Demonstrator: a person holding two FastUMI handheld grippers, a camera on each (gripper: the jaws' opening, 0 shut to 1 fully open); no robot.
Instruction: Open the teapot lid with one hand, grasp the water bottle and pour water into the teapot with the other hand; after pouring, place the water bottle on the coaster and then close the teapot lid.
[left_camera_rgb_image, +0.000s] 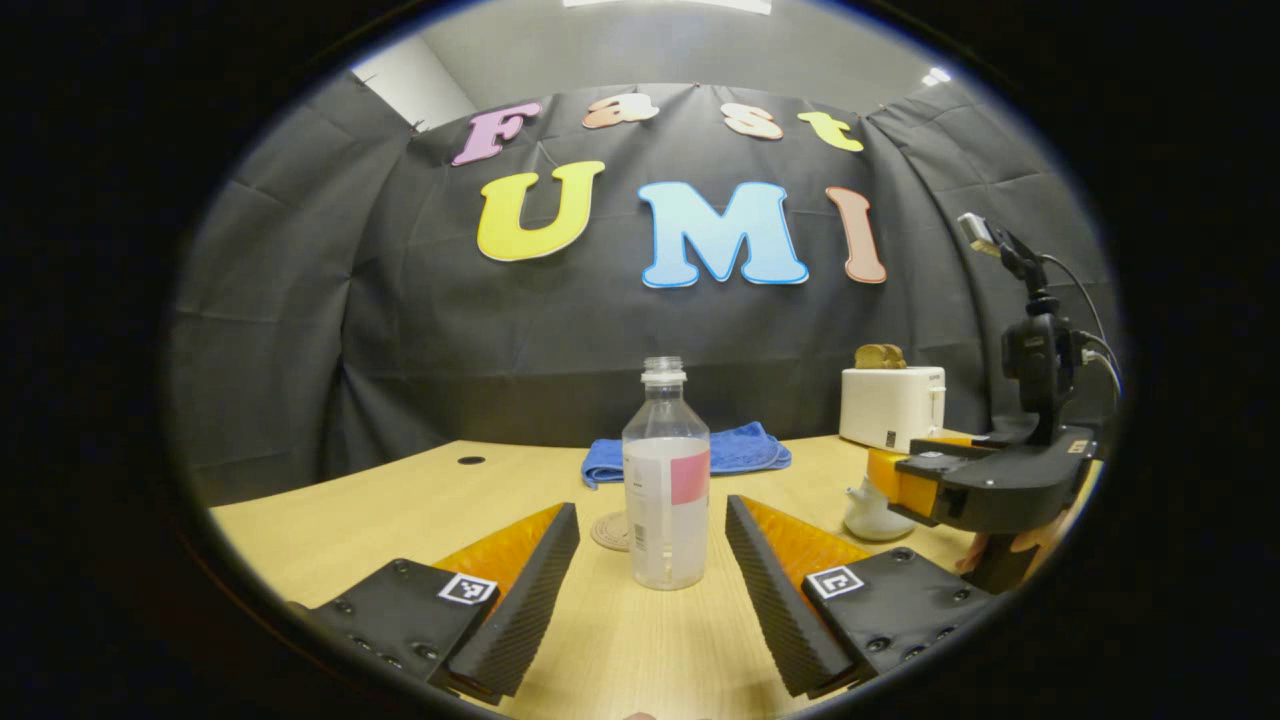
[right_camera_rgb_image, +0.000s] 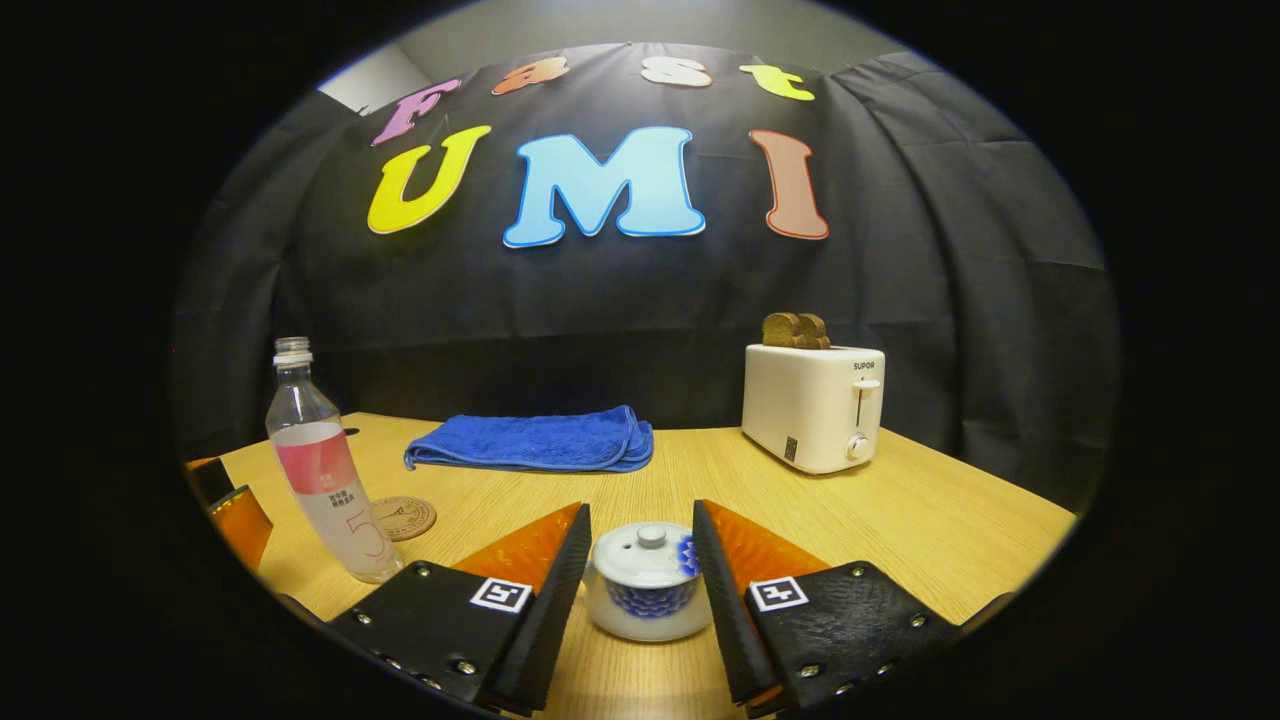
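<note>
Right gripper (right_camera_rgb_image: 640, 590) straddles teapot (right_camera_rgb_image: 648, 582); toaster (right_camera_rgb_image: 812, 405), towel (right_camera_rgb_image: 535, 440) behind.

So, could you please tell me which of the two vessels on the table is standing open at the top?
The water bottle: its neck has no cap. The teapot has its lid seated, knob up.

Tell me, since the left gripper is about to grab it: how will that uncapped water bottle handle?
The water bottle is tall and narrow, so it probably tips if nudged up high. Its clear thin wall likely gives under a hard squeeze. With no cap and water reaching well up, it may spill. The left gripper stands open around it.
</note>
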